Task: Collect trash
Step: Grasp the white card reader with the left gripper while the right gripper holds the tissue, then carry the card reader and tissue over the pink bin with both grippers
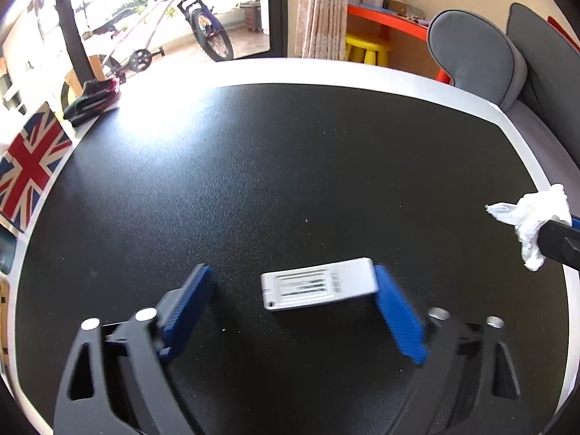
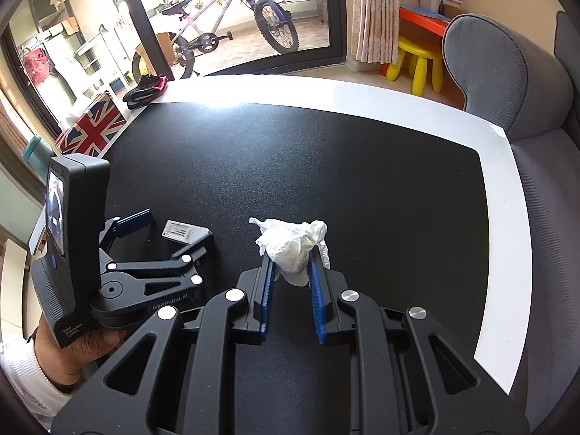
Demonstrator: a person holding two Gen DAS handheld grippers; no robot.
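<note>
The left gripper (image 1: 290, 282) is spread wide over the black table mat (image 1: 253, 166), its two blue fingers well apart. Between them lies a small flat silver packet (image 1: 319, 283) with a printed label, flat on the mat; its right end is touching or just beside the right finger (image 1: 398, 319), while the left finger (image 1: 188, 308) stands clear of it. In the right wrist view the same packet (image 2: 180, 231) shows at the left, between the open jaws of the left gripper (image 2: 159, 232), which a hand (image 2: 79, 351) in a white sleeve holds

The right gripper (image 2: 291, 264) is pinching a crumpled white tissue (image 2: 293, 244) between its blue pads, the wad bulging out above and ahead of the fingertips. From the left wrist view that tissue (image 1: 529, 217) appears at the right edge of the mat, held by the dark tip of the right gripper (image 1: 558, 243); whether it rests on the mat or is lifted off it cannot be told

The mat lies on a white table (image 2: 500, 195). At the far left of the table sit a Union Jack box (image 1: 29, 166) and a bundle of dark and red cloth (image 1: 92, 99). Beyond the table a bicycle (image 2: 232, 25) stands behind a glass door, a yellow stool (image 2: 420, 61) is at the far right, and a grey sofa (image 2: 507, 79) runs along the right side
</note>
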